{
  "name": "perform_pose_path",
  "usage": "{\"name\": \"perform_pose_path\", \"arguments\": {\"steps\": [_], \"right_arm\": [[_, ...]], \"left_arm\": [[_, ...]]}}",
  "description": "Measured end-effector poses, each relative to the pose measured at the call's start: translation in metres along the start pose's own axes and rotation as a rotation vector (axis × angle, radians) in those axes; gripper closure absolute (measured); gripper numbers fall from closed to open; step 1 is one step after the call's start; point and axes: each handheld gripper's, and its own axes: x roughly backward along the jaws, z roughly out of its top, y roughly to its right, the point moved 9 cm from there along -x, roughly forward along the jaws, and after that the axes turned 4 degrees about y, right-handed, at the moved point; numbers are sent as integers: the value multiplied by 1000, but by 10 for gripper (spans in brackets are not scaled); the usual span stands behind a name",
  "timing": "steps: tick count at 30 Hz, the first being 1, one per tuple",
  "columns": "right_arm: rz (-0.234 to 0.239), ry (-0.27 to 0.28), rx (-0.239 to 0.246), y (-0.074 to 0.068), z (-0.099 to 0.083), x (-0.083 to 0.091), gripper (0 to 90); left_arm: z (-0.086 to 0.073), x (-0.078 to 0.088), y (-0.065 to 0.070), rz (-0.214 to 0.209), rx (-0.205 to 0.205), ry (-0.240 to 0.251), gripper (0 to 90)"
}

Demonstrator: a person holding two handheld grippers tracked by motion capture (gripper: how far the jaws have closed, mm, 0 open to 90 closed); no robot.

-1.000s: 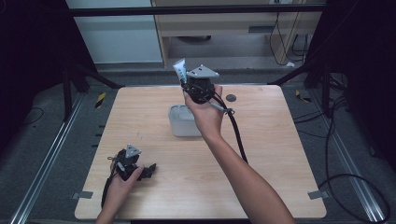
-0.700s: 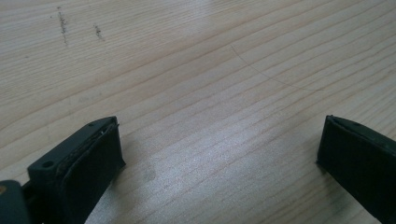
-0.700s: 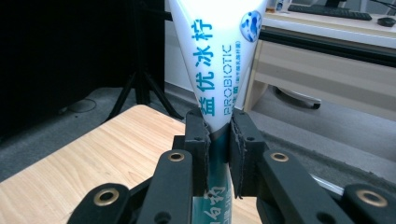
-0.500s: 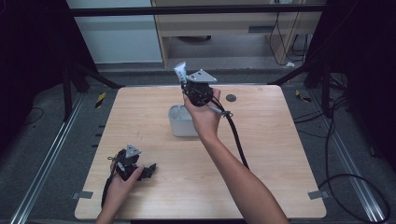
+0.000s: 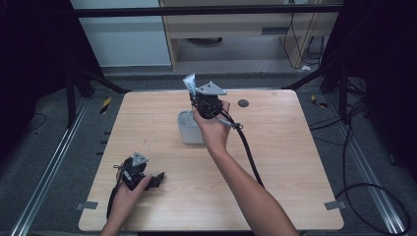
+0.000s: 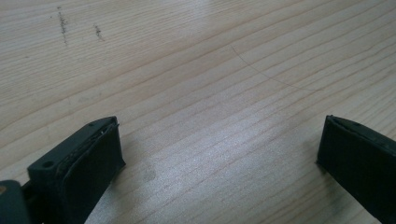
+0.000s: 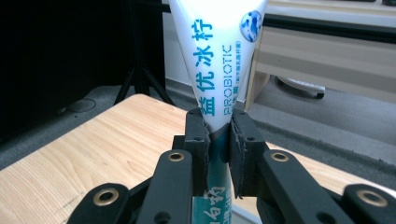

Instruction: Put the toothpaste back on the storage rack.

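My right gripper (image 5: 193,96) is held up above the far middle of the table, shut on a white toothpaste tube (image 7: 217,60) with teal print. The tube stands upright, its flat crimped end (image 5: 189,82) pointing up. In the right gripper view my right gripper (image 7: 218,140) pinches the tube low on its narrowing part. Just below and toward me sits a pale grey cup (image 5: 189,128) on the table. My left gripper (image 5: 158,179) rests near the table's front left, held by a hand. Its jaws stand wide apart over bare wood, left gripper (image 6: 219,154) open with nothing between them.
The wooden table (image 5: 275,162) has a small dark round disc (image 5: 243,103) near its far edge. The right gripper's black cable (image 5: 248,150) trails across the table toward me. Dark frame legs and floor cables stand around the table.
The right gripper with the tube has shifted slightly left and lifted a little above the cup. The left gripper has stayed where it was.
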Motion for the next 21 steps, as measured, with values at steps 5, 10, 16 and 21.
{"name": "perform_pose_path", "arguments": {"steps": [5, 10, 16, 21], "right_arm": [[2, -13, -8, 0, -10, -3, 790], [-1, -27, -25, 0, -18, -6, 790], [1, -38, -15, -3, -27, -10, 790], [0, -44, -17, -3, -32, -12, 789]], "left_arm": [[0, 0, 0, 0, 0, 0, 0], [0, 0, 0, 0, 0, 0, 0], [0, 0, 0, 0, 0, 0, 0], [0, 0, 0, 0, -1, 0, 0]]}}
